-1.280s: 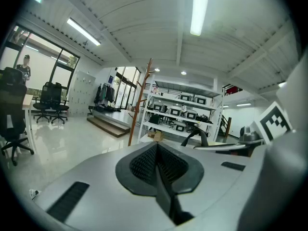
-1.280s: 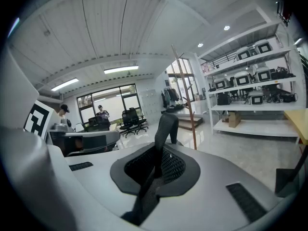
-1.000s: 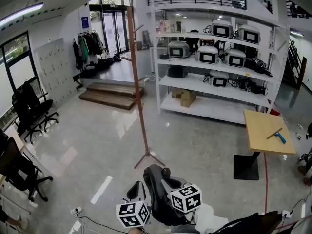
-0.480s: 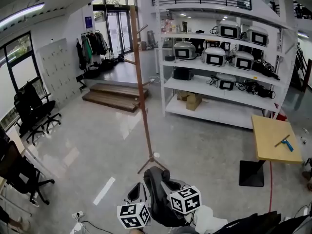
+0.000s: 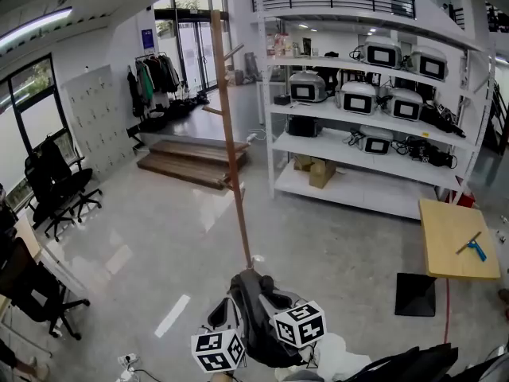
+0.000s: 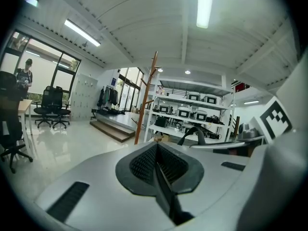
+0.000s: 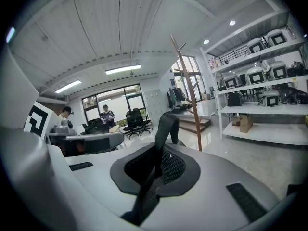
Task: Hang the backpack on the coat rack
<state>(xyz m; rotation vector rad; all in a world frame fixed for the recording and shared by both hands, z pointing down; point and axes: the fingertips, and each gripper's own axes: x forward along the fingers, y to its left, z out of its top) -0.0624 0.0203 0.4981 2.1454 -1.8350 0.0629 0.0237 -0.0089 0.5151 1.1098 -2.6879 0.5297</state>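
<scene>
A dark backpack hangs at the bottom of the head view, between my two grippers. My left gripper is shut on a thin black strap; its jaws meet on it in the left gripper view. My right gripper is shut on a black mesh strap that loops up out of the jaws. The wooden coat rack stands straight ahead, its pole rising just beyond the backpack's top. The rack also shows in the left gripper view and in the right gripper view, its upper pegs bare.
White shelving with several appliances fills the right. A small wooden table stands at the far right. Office chairs line the left wall. Wooden steps and a clothes rail lie behind the rack. Two people stand by desks.
The view has closed in on the coat rack: its pole is nearer and its feet are now hidden behind the backpack. Both grippers keep their hold.
</scene>
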